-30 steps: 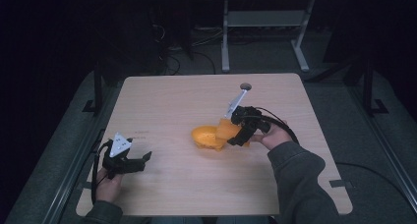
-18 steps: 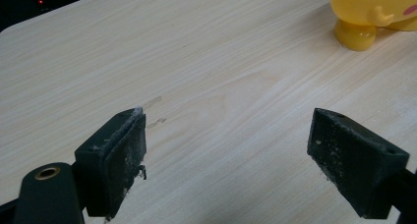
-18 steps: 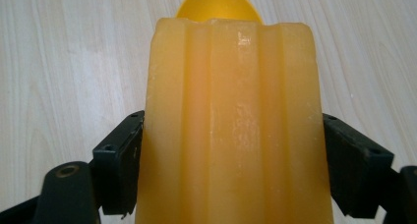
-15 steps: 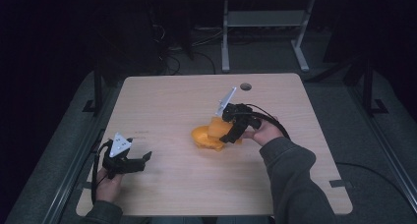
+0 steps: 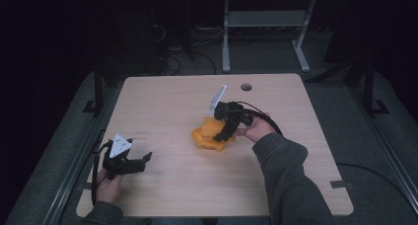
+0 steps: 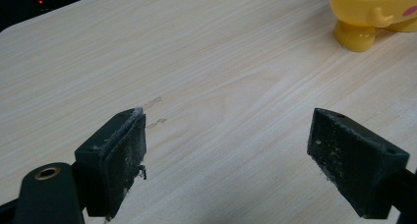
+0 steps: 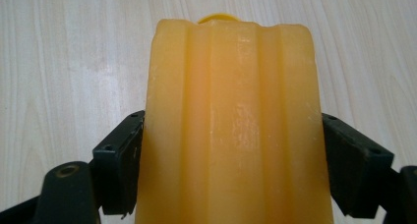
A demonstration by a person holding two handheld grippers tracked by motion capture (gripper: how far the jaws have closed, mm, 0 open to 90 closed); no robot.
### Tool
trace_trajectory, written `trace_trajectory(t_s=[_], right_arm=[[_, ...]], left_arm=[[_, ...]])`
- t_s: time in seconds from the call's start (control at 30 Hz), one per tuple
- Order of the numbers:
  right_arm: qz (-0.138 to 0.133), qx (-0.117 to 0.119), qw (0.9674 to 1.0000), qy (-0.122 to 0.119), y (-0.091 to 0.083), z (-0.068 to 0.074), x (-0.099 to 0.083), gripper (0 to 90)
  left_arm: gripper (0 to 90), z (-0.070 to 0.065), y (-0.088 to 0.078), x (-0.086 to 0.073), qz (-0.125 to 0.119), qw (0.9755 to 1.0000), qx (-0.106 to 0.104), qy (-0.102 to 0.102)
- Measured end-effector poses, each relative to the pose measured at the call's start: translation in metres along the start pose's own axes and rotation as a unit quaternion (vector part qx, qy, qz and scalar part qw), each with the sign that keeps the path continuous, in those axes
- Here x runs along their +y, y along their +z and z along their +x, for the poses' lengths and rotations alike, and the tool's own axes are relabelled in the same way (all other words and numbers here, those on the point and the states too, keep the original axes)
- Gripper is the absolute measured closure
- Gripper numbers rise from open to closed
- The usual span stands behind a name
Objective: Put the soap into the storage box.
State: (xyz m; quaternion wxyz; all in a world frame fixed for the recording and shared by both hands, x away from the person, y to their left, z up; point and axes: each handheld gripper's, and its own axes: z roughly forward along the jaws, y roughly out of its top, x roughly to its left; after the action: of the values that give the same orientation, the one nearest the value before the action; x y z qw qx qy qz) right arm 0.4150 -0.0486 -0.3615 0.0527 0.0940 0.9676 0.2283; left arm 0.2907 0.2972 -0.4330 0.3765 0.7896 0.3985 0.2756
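Orange ridged block (image 5: 211, 125) near the wooden table (image 5: 162, 101) middle, seemingly atop a yellow bowl (image 5: 207, 140), right gripper (image 5: 222, 133) on it, left gripper (image 5: 143, 158) resting near-left, left gripper view, jaws spread, yellow bowl (image 6: 373, 17) beyond, right gripper view, jaws pinching the block (image 7: 233, 121).

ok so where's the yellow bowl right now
The yellow bowl sits near the table's middle in the high view, directly beneath the orange block that the right gripper grips.
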Motion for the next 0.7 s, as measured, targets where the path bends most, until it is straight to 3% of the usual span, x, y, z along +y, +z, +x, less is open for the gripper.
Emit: trace_trajectory(t_s=[0.23,0.7], right_arm=[[-0.006,0.012,0.9999,-0.011,0.004,-0.003,0.013,20.3],[0.003,0.027,0.9995,-0.016,0.026,-0.006,0.018,20.3]], left_arm=[[14.1,0.0,0.0,0.0,0.0,1.0,0.0,0.0],[14.1,0.001,0.0,0.0,-0.002,1.0,0.0,-0.002]])
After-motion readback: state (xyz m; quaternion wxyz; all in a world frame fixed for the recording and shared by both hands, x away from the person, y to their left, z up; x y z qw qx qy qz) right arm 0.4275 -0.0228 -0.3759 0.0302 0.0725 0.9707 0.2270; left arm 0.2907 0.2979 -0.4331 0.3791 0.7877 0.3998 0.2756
